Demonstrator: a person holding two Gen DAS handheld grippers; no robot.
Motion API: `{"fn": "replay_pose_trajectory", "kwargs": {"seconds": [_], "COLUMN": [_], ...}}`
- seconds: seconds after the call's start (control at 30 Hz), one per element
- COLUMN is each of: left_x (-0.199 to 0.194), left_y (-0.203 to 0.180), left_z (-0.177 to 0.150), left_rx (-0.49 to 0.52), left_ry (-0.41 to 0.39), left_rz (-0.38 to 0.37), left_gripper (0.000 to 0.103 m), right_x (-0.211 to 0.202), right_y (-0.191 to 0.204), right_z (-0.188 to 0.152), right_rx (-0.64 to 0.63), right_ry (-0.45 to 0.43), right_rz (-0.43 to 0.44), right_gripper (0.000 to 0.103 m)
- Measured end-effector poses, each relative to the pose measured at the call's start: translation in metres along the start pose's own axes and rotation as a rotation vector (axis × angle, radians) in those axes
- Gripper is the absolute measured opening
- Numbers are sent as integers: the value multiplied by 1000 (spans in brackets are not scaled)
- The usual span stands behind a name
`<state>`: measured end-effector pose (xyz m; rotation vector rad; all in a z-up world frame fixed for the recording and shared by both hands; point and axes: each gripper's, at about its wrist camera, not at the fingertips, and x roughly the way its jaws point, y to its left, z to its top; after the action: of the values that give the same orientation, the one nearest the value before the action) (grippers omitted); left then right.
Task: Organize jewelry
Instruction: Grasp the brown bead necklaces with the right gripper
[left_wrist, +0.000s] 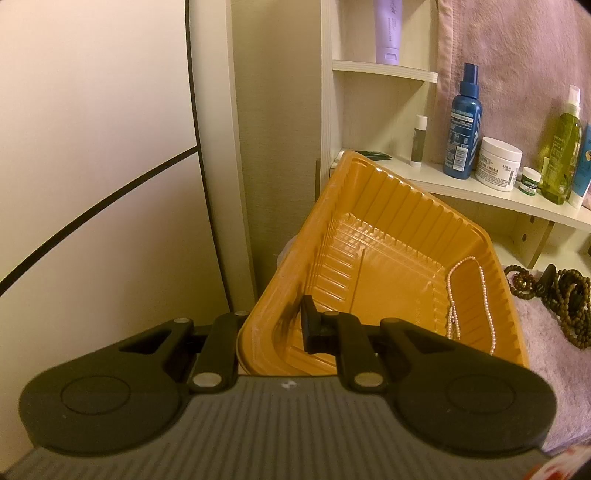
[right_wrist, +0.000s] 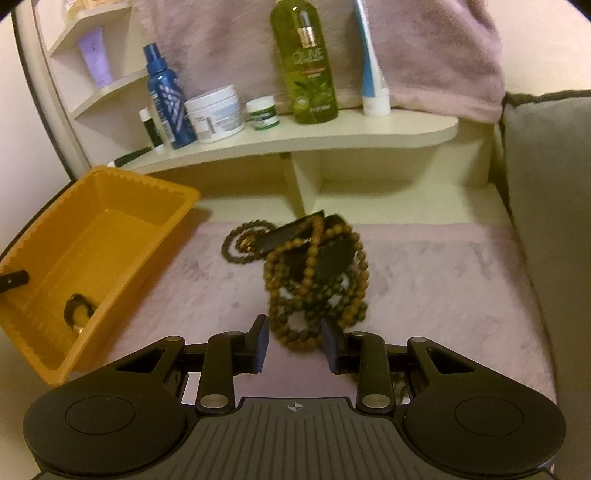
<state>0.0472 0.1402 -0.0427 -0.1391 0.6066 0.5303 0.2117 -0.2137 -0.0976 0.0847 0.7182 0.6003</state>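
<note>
Left gripper (left_wrist: 275, 332): jaws closed on the near wall of the orange tray (left_wrist: 373, 206), one finger inside the tray, the other outside it and largely hidden by the wall. The tray is tilted, its far rim raised toward the shelf (left_wrist: 476, 195). A pearl necklace (left_wrist: 480, 291) lies inside the tray, right of the jaws, draped along the right-hand wall. In the right wrist view a dark ring-shaped item (right_wrist: 77, 308) lies on the tray floor; its kind cannot be told.

Right gripper (right_wrist: 295, 341): jaws open at moderate width, holding nothing. A heap of brown bead strands (right_wrist: 317, 280) lies directly ahead of the jaws on the pink cloth (right_wrist: 443, 277), its nearest loop between the fingertips; contact cannot be told. A black clip-like object (right_wrist: 288, 230) rests among the beads, and a darker bead bracelet (right_wrist: 240, 242) lies beyond, ahead and left. The tray sits well left of these jaws. Bottles and jars stand on the shelf behind.
</note>
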Motion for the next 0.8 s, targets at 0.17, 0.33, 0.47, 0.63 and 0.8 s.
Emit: {"fn": "replay_pose_trajectory", "kwargs": {"seconds": [0.17, 0.33, 0.47, 0.63, 0.8], "left_x": [0, 1, 1, 1, 1], "left_y": [1, 1, 1, 1, 1], "left_z": [0, 0, -1, -1, -1], "left_rx": [-1, 1, -1, 0, -1], "left_ry": [2, 3, 3, 3, 3], "left_rz": [-1, -1, -1, -1, -1], "left_gripper": [14, 14, 14, 14, 14], "right_x": [8, 21, 31, 44, 42], "right_y": [-2, -4, -3, -2, -1], "right_z": [8, 15, 18, 19, 15], "right_rx": [-12, -1, 6, 15, 2], "right_ry": [-20, -30, -28, -23, -51], "right_rz": [-13, -25, -26, -47, -49], "right_gripper": [32, 32, 32, 32, 7]}}
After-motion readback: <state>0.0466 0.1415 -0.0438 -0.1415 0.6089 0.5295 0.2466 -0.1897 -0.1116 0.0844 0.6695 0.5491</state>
